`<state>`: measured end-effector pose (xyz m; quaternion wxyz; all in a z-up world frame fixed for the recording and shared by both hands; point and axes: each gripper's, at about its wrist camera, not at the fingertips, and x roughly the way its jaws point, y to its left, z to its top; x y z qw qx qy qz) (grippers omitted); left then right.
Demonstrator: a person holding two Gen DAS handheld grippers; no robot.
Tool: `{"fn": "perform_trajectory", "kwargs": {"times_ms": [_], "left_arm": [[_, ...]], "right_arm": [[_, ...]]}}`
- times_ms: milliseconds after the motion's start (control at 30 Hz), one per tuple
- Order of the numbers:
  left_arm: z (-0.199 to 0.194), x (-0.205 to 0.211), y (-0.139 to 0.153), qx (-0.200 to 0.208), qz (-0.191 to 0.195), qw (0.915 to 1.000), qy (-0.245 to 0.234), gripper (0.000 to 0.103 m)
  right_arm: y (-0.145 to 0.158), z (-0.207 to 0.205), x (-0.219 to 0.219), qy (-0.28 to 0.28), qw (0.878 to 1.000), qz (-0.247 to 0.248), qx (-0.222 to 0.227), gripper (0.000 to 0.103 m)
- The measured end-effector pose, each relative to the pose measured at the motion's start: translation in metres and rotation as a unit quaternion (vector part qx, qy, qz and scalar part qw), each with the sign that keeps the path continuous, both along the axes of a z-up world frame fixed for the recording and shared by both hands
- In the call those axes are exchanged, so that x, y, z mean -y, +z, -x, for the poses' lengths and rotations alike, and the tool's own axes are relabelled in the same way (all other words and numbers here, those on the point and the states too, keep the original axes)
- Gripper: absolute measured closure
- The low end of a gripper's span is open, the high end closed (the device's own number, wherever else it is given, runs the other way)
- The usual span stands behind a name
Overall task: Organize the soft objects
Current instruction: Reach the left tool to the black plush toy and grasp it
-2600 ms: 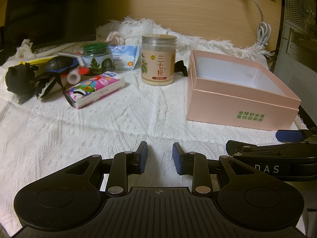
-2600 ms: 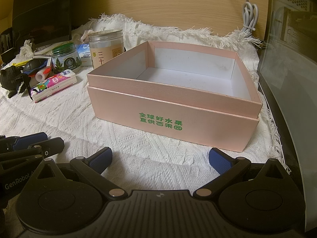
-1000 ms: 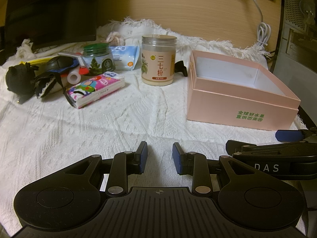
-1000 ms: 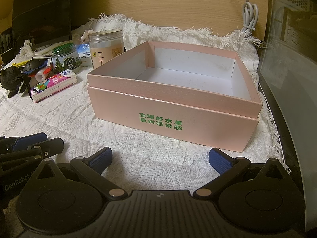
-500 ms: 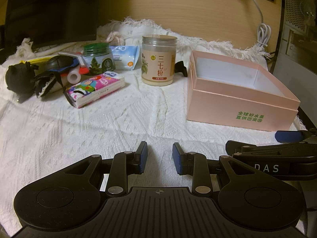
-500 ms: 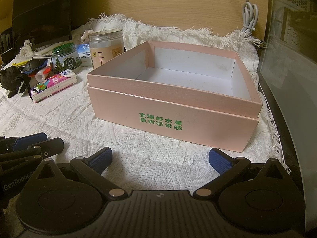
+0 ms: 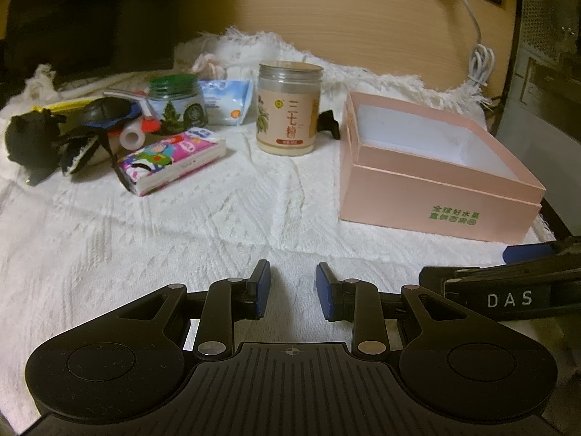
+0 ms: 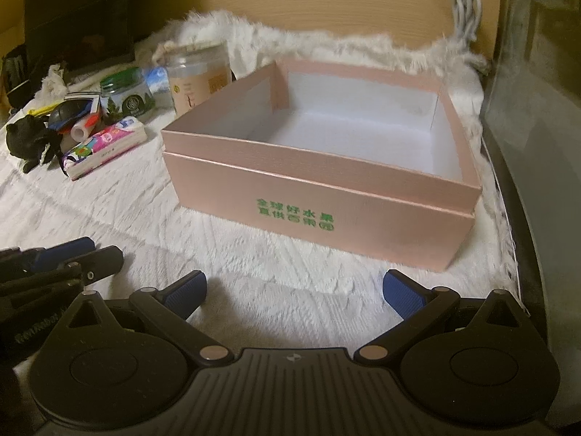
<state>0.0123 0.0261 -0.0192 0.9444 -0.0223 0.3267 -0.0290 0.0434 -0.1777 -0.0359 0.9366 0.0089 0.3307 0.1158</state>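
An open pink box (image 7: pixel 435 196) with green print stands on the white knitted cloth, empty inside; it fills the right wrist view (image 8: pixel 319 196). At the far left lie a black plush toy (image 7: pixel 31 138), a black-and-white soft item (image 7: pixel 81 149) and a colourful tissue pack (image 7: pixel 170 160). The plush (image 8: pixel 25 138) and tissue pack (image 8: pixel 105 147) also show in the right wrist view. My left gripper (image 7: pixel 289 283) is low over the cloth, its jaws a narrow gap apart and empty. My right gripper (image 8: pixel 294 290) is wide open and empty, just in front of the box.
A tall jar with a beige label (image 7: pixel 287 109), a green-lidded jar (image 7: pixel 178 103), a blue-white sachet (image 7: pixel 227 101), a small white roll (image 7: pixel 132 134) and a dark mouse (image 7: pixel 105 109) sit by the soft items. A white cable (image 7: pixel 479 58) hangs at the wooden back wall. A computer case (image 7: pixel 544 72) stands at right.
The right gripper has risen and shifted, so its view now looks down more into the box and is blurred. The left gripper has not moved.
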Motion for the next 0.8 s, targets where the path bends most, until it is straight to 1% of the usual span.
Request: {"fn": "perform_trajectory", "kwargs": {"times_ms": [67,100,133,167,233,267,300,367,433,467,533,567,633,667,733,767,800], "left_arm": [[-0.005,-0.006,0.006,-0.021,0.015,0.9996,-0.009,0.074],[-0.010,-0.013,0.009,-0.033,0.027,0.9990,-0.011,0.075],[-0.013,-0.021,0.011,-0.045,0.047,0.9977,-0.021,0.075],[-0.017,-0.033,0.014,-0.055,0.075,0.9949,-0.039,0.075],[-0.026,-0.058,0.020,-0.070,0.139,0.9844,-0.081,0.075],[-0.029,-0.071,0.024,-0.073,0.158,0.9805,-0.091,0.075],[-0.032,-0.087,0.029,-0.072,0.170,0.9786,-0.091,0.075],[-0.033,-0.124,0.043,-0.059,0.169,0.9823,-0.055,0.075],[-0.032,-0.161,0.058,-0.022,0.154,0.9878,-0.015,0.075],[-0.033,-0.181,0.067,0.000,0.136,0.9907,0.005,0.075],[-0.043,-0.221,0.084,0.027,0.096,0.9937,0.049,0.075],[-0.051,-0.241,0.092,0.034,0.088,0.9932,0.068,0.075],[-0.070,-0.281,0.102,0.041,0.098,0.9902,0.091,0.075],[-0.081,-0.300,0.104,0.039,0.110,0.9882,0.099,0.075],[-0.104,-0.330,0.102,0.018,0.142,0.9836,0.110,0.075],[-0.115,-0.342,0.099,0.007,0.159,0.9818,0.104,0.075],[-0.122,-0.350,0.095,-0.004,0.166,0.9815,0.096,0.075]], "right_arm": [[0.005,-0.005,-0.002,0.001,0.999,0.009,-0.032,0.000],[0.006,-0.007,-0.005,0.005,0.999,0.022,-0.044,0.000],[0.008,-0.010,-0.005,0.006,0.998,0.026,-0.055,0.000],[0.010,-0.013,-0.006,0.008,0.997,0.028,-0.065,0.000],[0.012,-0.018,-0.007,0.016,0.996,0.035,-0.086,0.000],[0.014,-0.022,-0.008,0.023,0.994,0.039,-0.098,0.000],[0.016,-0.024,-0.008,0.026,0.993,0.040,-0.108,0.000],[0.019,-0.025,-0.009,0.018,0.993,0.025,-0.115,0.000],[0.027,-0.017,-0.016,-0.002,0.994,0.002,-0.105,0.000],[0.033,-0.014,-0.022,-0.007,0.995,-0.003,-0.098,0.000],[0.052,0.000,-0.039,-0.009,0.998,-0.003,-0.061,0.000],[0.064,0.008,-0.050,-0.010,1.000,-0.003,-0.028,0.000],[0.083,0.018,-0.071,-0.010,1.000,-0.009,0.013,0.000],[0.091,0.018,-0.080,-0.003,1.000,-0.013,0.019,0.000],[0.106,0.015,-0.103,0.020,0.999,-0.023,0.023,0.000],[0.111,0.013,-0.114,0.024,0.999,-0.027,0.025,0.000],[0.115,0.011,-0.126,0.026,0.999,-0.031,0.026,0.000]]}}
